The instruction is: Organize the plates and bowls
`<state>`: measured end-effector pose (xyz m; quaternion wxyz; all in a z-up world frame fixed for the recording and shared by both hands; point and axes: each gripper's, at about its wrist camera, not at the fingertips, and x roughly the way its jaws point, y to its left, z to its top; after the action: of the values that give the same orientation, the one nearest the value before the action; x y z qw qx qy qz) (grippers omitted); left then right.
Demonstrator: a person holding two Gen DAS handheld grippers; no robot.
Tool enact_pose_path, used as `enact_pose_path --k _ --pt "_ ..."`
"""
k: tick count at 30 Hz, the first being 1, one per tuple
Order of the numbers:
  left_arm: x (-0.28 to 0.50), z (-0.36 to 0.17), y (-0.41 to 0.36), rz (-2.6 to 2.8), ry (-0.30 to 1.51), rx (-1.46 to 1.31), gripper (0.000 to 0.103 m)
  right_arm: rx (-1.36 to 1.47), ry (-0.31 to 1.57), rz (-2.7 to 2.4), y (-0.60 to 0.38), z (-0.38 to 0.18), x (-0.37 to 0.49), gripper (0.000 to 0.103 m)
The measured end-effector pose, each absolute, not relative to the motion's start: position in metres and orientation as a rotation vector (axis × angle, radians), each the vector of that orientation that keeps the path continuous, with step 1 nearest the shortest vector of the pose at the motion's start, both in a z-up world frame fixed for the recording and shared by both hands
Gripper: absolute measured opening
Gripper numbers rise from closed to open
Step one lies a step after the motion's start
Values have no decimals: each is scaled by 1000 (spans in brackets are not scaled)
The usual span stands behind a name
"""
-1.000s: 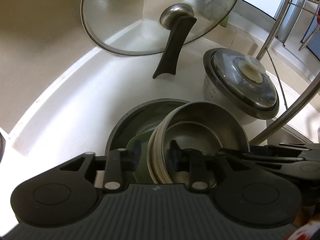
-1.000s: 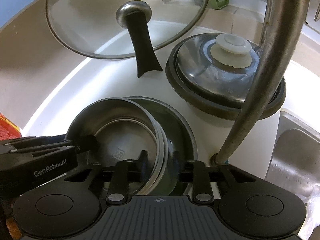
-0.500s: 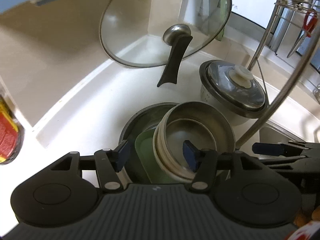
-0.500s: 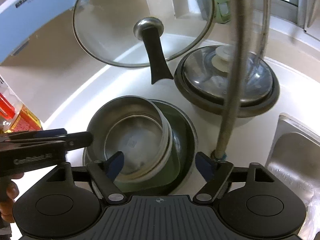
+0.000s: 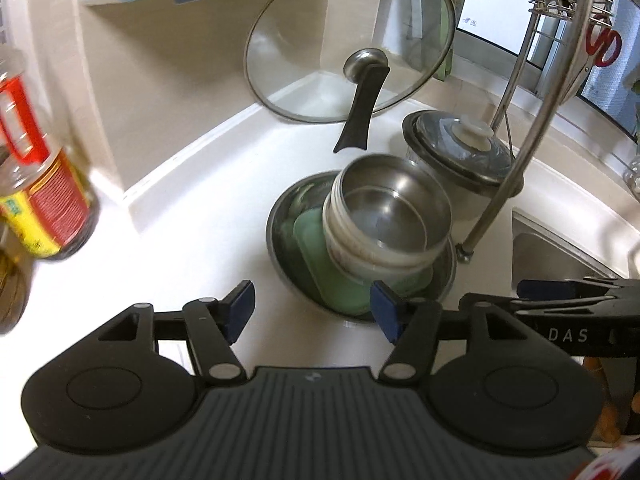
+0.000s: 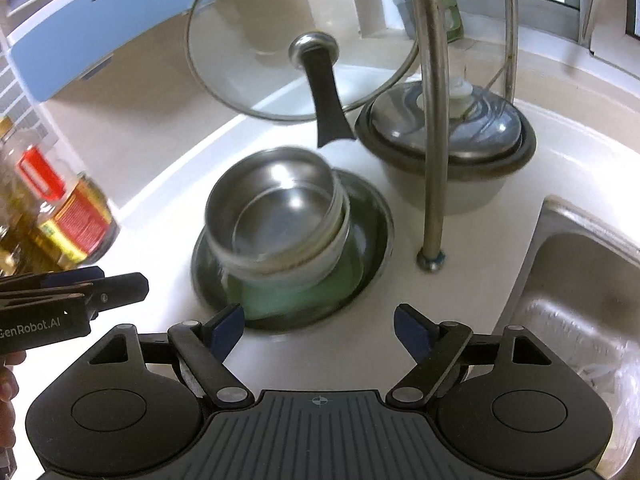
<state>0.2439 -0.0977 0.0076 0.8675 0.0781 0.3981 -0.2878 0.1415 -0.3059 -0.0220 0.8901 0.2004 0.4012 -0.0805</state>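
The left gripper (image 5: 312, 312), jaws opening, and the open right gripper (image 6: 318, 326) both hang empty near the stacked bowls (image 5: 386, 220), so the stacking step looks finished; next needs another dish

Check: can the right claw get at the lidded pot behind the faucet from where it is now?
Probably not head-on. In the right wrist view the faucet stands between the right claw and the lidded pot, crossing the lid. The jaws stand open and empty; swinging round the sink side looks clearer.

Tilted steel bowls (image 5: 390, 216) in basin (image 5: 280, 236)
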Motion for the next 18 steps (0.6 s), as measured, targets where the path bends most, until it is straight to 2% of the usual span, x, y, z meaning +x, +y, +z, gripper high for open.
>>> enact_pose_path --k 18 --pt "164 -8 -71 -474 870 142 61 376 884 -46 -290 -42 88 82"
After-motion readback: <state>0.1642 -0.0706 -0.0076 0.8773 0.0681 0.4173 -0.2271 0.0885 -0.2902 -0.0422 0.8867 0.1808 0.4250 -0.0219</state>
